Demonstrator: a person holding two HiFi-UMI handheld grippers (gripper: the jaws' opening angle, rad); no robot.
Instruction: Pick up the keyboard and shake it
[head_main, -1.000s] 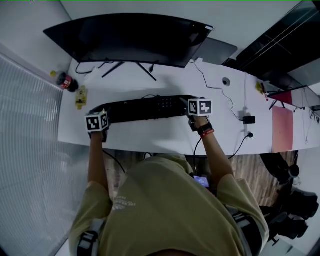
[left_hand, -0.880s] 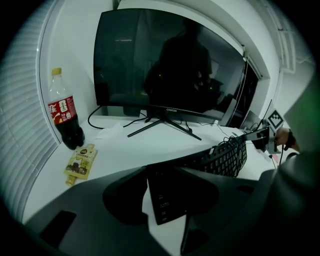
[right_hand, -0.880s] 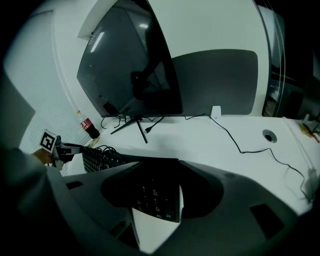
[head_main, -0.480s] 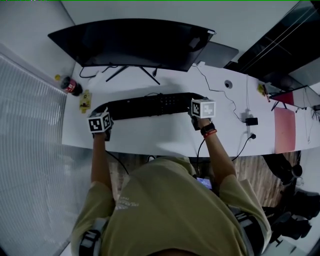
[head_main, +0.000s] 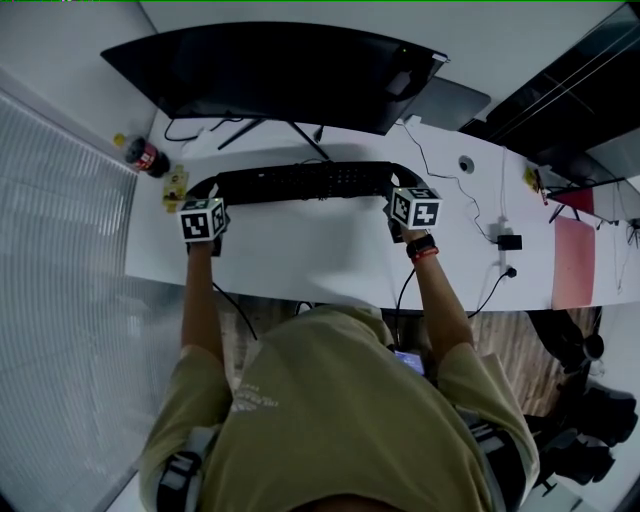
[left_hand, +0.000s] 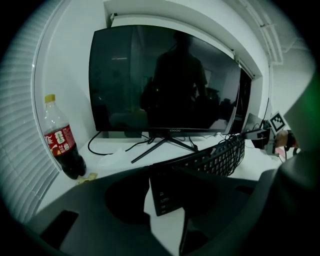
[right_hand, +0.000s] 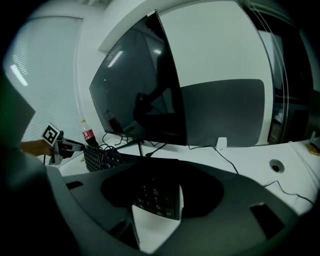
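Note:
A long black keyboard (head_main: 300, 183) hangs above the white desk (head_main: 300, 265), in front of the monitor. My left gripper (head_main: 205, 197) has the keyboard's left end (left_hand: 165, 192) between its jaws, which are closing on it. My right gripper (head_main: 400, 190) is shut on the right end, over the number pad (right_hand: 155, 195). In the left gripper view the keyboard (left_hand: 215, 159) runs off to the right, tilted clear of the desk. The right gripper's marker cube (left_hand: 277, 121) shows at its far end.
A wide curved monitor (head_main: 270, 70) on a splayed stand (left_hand: 162, 145) stands right behind the keyboard. A cola bottle (head_main: 143, 157) and a yellow packet (head_main: 175, 187) sit at the desk's left end. Cables, a round puck (head_main: 466, 163) and a black adapter (head_main: 510, 241) lie to the right.
Both grippers have carried the keyboard away from the person, toward the monitor, with it still held at both ends. The left end has come level with the right.

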